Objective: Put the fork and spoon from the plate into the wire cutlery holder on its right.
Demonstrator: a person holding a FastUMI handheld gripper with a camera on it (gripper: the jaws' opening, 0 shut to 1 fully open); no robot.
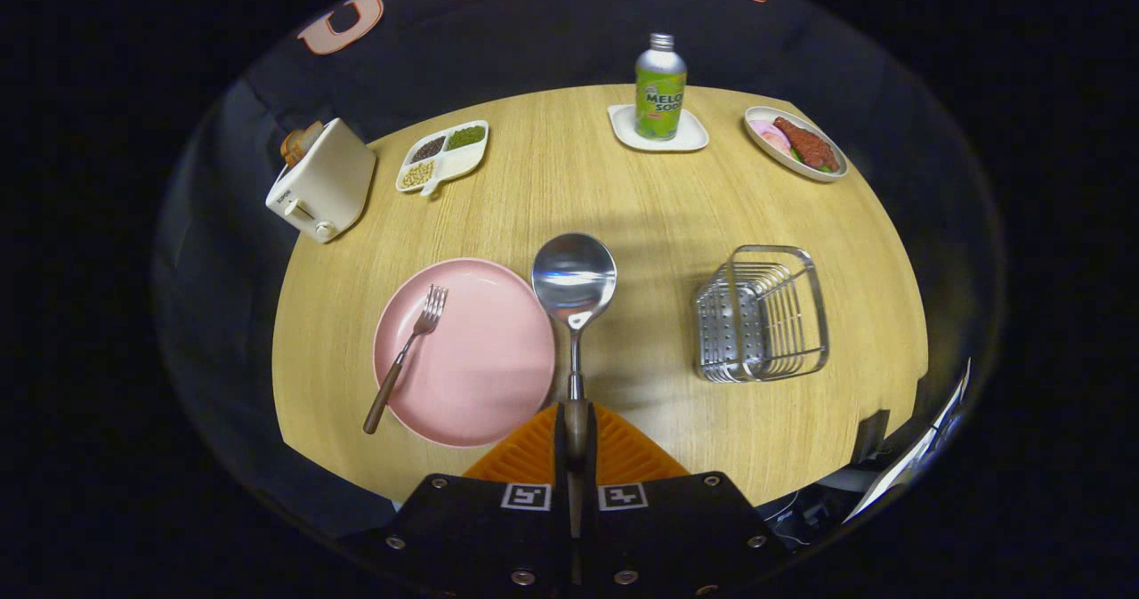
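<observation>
Your gripper [576, 439] is closed tight on the handle of the spoon [574, 292], both fingers pressing on it from either side. The spoon stands out straight ahead of the fingers, bowl up and forward, and it appears to be lifted clear of the wooden table [641, 198] — though from this angle you cannot be sure how high it hangs. Its shiny bowl sits just beside the right rim of the pink plate [485, 368], overlapping that rim in your line of sight.

The fork [405, 359] lies on the left part of the plate, tines pointing away from you and its dark wooden handle running back over the near-left rim onto the table. It is well apart from your fingers.

The wire cutlery holder [762, 325] stands to the right of the plate and ahead-right of the fingers, upright, with a perforated metal panel on its left side and thin bars around the rest. Nothing lies in it that you can see.

Beyond, at the far side of the table, a green soda bottle [660, 87] stands on a small white tray [690, 139]. To its right is an oval dish of food [795, 142] — meat, by the look of it. To the left sits a divided white dish of beans [442, 157], and further left a cream toaster [322, 181] with bread in its slot.
</observation>
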